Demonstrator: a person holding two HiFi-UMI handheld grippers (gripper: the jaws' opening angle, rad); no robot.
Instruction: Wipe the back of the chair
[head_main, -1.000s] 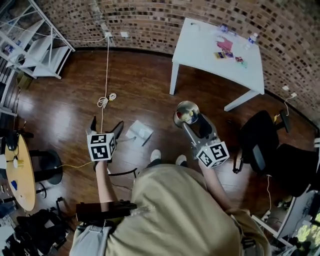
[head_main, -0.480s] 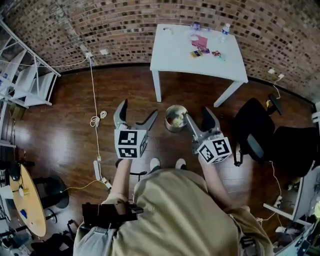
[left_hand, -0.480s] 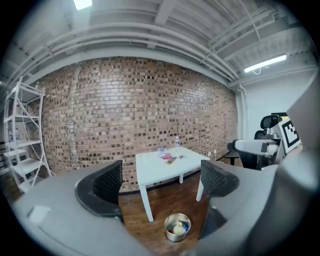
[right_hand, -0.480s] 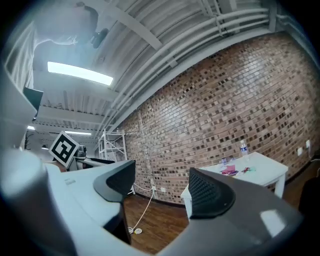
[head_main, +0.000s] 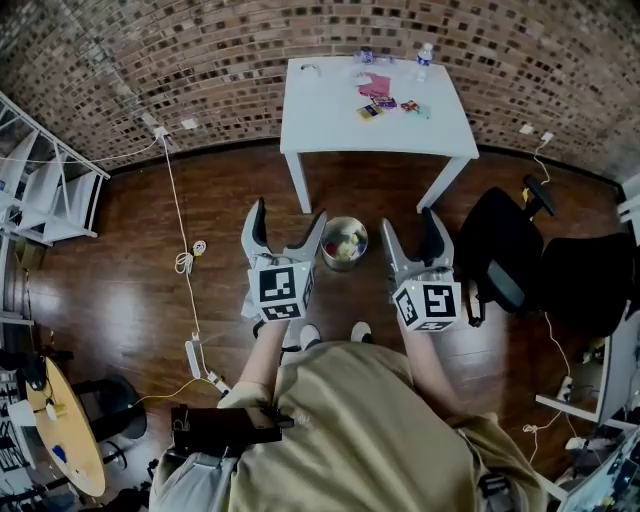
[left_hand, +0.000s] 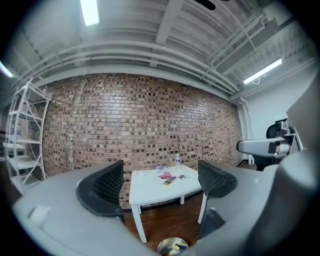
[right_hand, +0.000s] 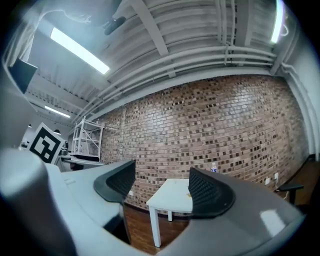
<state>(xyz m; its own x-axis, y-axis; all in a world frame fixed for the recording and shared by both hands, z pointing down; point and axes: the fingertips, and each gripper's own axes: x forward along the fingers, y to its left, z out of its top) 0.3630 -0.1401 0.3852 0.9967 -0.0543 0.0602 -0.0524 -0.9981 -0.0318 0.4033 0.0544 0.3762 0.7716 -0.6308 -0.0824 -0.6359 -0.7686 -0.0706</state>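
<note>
The black office chair (head_main: 505, 255) stands to the right in the head view, just right of my right gripper (head_main: 410, 225). Neither gripper touches it. Both grippers point level at the white table (head_main: 330, 110) by the brick wall. My left gripper (head_main: 289, 215) has its jaws wide apart and closing, with nothing between them; through the left gripper (left_hand: 160, 185) I see only the table and floor. The right gripper (right_hand: 160, 187) also shows a clear gap between its pads, with nothing in it. A pink item (head_main: 372, 85) lies on the table.
A metal bin (head_main: 344, 242) with rubbish sits on the floor between the grippers. A bottle (head_main: 424, 52) stands on the table. A white cable and power strip (head_main: 195, 355) run down the left floor. White shelving (head_main: 45, 200) is far left; another dark chair (head_main: 590, 280) is far right.
Both grippers have risen and swung round to face the white table. The left one came in from the cable side, and the bin now lies between the two.
</note>
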